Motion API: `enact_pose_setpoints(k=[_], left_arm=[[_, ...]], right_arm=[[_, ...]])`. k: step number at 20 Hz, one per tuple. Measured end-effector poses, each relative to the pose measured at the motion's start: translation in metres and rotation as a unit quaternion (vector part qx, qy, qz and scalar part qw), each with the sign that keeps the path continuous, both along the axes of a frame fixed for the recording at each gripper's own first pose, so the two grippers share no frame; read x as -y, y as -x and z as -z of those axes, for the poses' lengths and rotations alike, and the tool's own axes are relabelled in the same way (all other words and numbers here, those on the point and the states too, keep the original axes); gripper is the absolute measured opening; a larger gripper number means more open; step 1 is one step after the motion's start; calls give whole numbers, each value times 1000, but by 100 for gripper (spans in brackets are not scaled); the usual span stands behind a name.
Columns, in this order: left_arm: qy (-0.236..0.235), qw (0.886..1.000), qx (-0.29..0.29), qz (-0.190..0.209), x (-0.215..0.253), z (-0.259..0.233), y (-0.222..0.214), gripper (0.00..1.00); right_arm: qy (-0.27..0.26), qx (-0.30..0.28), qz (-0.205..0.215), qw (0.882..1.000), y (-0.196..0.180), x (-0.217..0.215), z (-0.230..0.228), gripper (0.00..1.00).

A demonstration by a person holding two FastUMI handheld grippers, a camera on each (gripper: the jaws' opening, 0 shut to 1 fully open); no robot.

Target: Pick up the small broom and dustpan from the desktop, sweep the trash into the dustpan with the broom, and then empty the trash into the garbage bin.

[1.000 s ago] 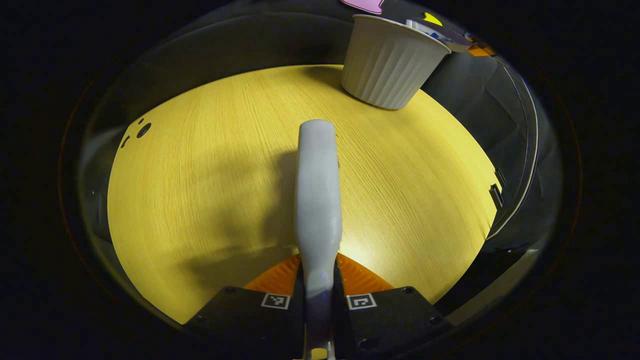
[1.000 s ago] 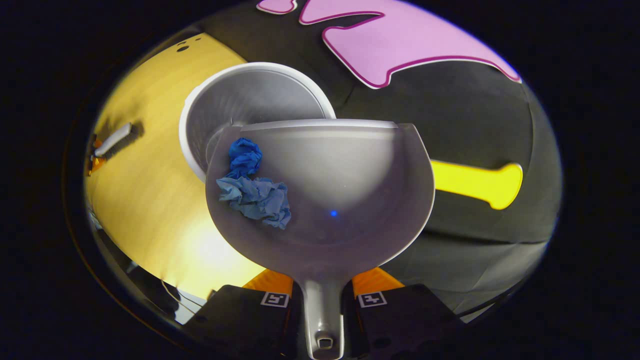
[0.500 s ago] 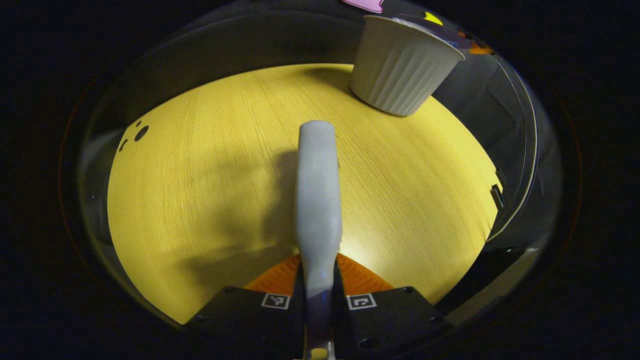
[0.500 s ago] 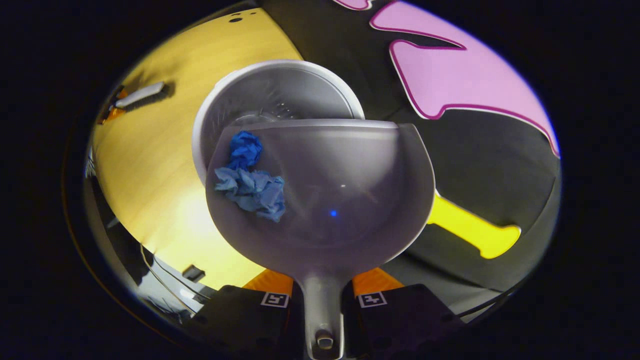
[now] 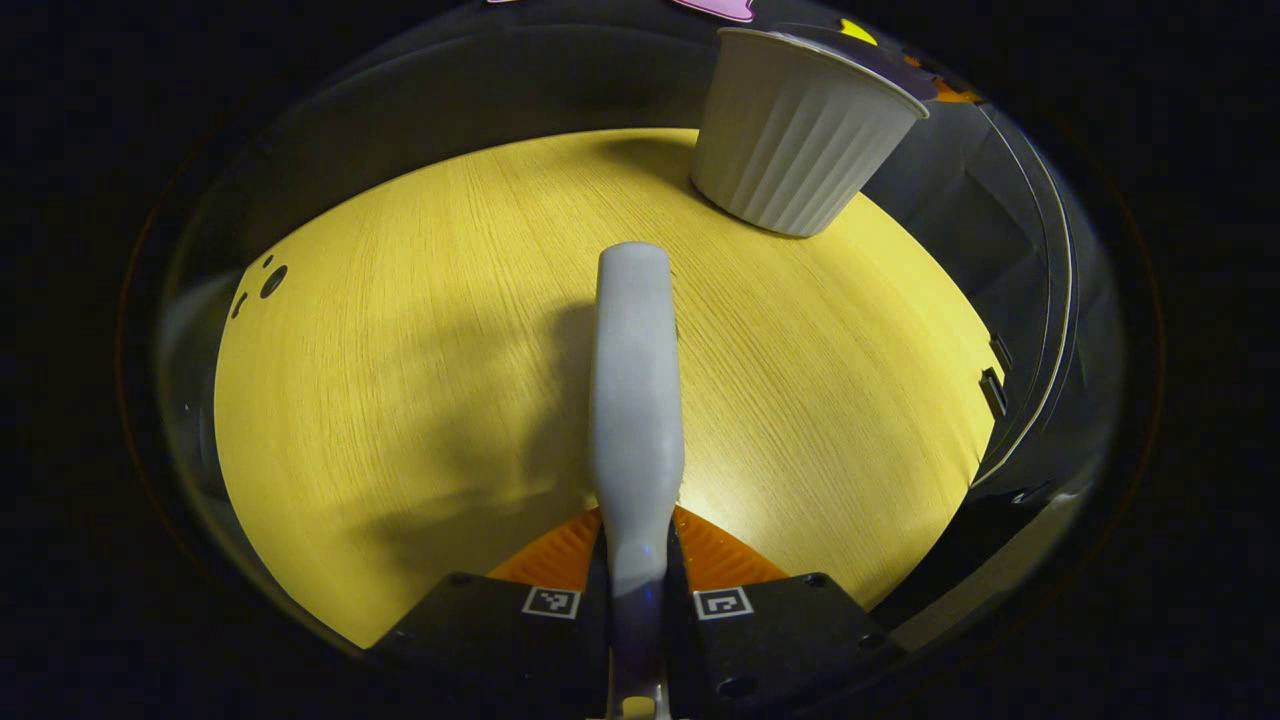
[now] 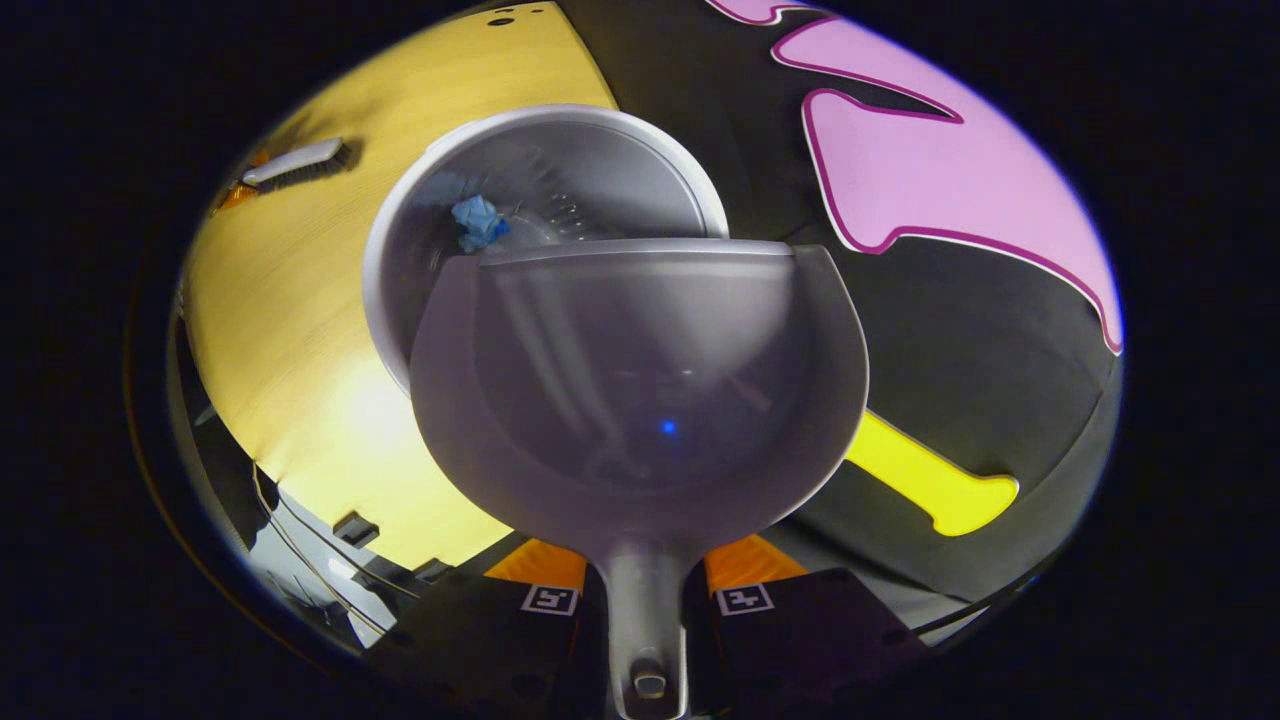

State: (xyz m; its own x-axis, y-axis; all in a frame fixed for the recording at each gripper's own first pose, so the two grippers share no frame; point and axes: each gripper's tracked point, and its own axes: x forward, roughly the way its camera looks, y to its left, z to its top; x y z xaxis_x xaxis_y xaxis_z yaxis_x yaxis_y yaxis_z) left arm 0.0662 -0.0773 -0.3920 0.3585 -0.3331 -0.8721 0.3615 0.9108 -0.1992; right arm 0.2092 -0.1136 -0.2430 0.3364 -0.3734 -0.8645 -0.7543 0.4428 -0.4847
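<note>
With the right gripper [image 6: 645,590] clenched on the dustpan [image 6: 640,400] handle, the pan's lip should be kept tipped over the bin [image 6: 400,250] until the blue trash [image 6: 478,220] is settled inside, while the broom [image 5: 635,400] is held clamped in the left gripper [image 5: 637,600].

My left tongs [image 5: 636,560] are clamped on the broom handle [image 5: 634,400], held low and level. My right tongs [image 6: 645,590] grip the dustpan's stem [image 6: 645,630], tipped forward.
</note>
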Motion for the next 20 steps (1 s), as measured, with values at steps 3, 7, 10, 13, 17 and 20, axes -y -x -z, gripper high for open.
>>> enact_pose_setpoints(k=[3, 7, 10, 13, 17, 20], left_arm=[[-3, 1000, -1, -5, 4, 0, 1, 27], [-14, 1000, -3, -11, 1, 1, 2, 27], [-20, 1000, -5, -21, -11, -2, -1, 27], [-22, 999, -7, -26, -16, -4, -3, 27], [-25, 999, 0, -25, -15, -8, 0, 27], [-19, 999, 3, -30, -17, -11, 2, 27]], right_arm=[[-87, 17, 77, 993, 13, -6, 7, 35], [-207, 57, 196, 957, 35, -7, 10, 35], [-292, 78, 248, 920, 41, -15, 0, 35], [-345, 92, 258, 898, 49, -22, -6, 35], [-388, 85, 246, 884, 77, -42, -23, 35], [-408, 58, 228, 882, 123, -76, -15, 35]])
